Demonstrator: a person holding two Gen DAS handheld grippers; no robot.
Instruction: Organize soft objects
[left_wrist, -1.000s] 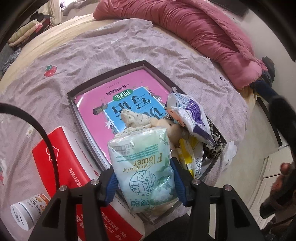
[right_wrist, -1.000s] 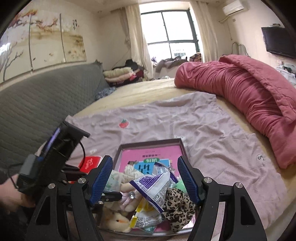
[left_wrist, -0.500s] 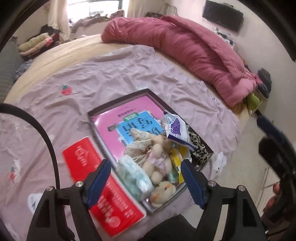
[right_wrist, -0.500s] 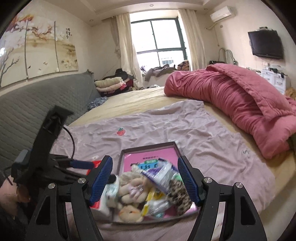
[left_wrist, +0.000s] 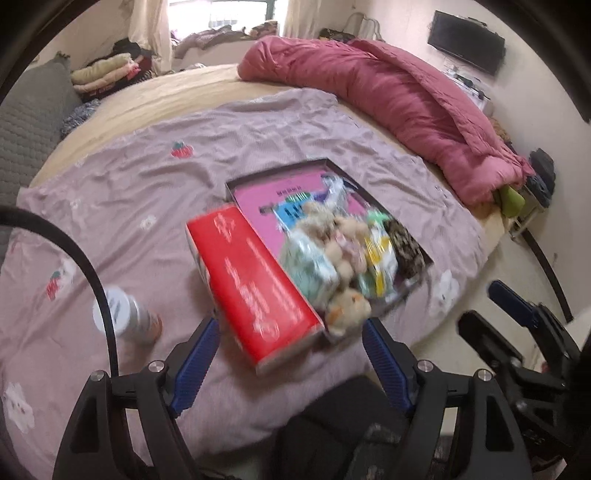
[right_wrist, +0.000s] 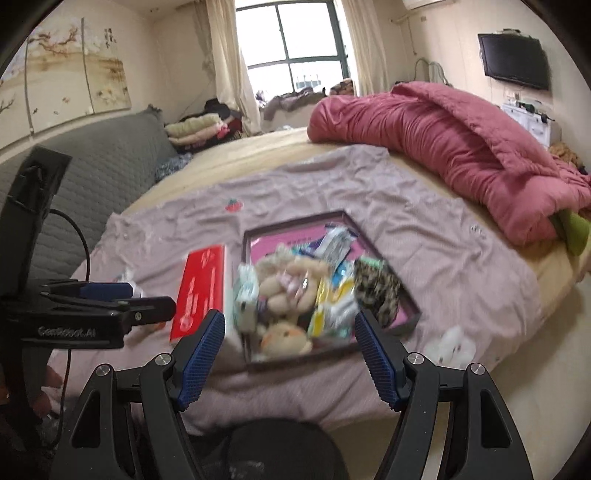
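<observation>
Both tools stand wide open with nothing between their pads: the left tool (left_wrist: 290, 354) hangs over the near edge of the bed (left_wrist: 155, 103), and the right tool (right_wrist: 290, 349) frames the shallow dark tray (right_wrist: 295, 223) from the foot side. The soft things are heaped in the tray's 6 o'clock half, on top of a pink book (left_wrist: 266, 195) that lines its floor: a pale green tissue pack (left_wrist: 314, 266) at 7 o'clock against the tray wall, plush toys (left_wrist: 343, 236) in the middle with a small yellow one (left_wrist: 349, 310) at the very rim, crinkly snack packets (right_wrist: 334, 242) toward 12 o'clock, and a leopard-print fabric piece (left_wrist: 404, 245) at 3 o'clock. A red box (left_wrist: 255, 280) lies just outside at 9 o'clock, touching the tray, and a white-capped bottle (left_wrist: 123, 314) lies on the purple sheet (left_wrist: 147, 177) farther that way. The likely trouble, as I judge it, is the heap itself: it is loose and piled high at the end nearest the mattress edge, so a tool pushing in for one item could nudge the yellow plush or the tissue pack over the rim and off the bed. The tray rests on soft, wrinkled bedding and could tip under a downward press. The glossy packets may slip from the pads, and both views are blurred, so aiming now would be unreliable.
</observation>
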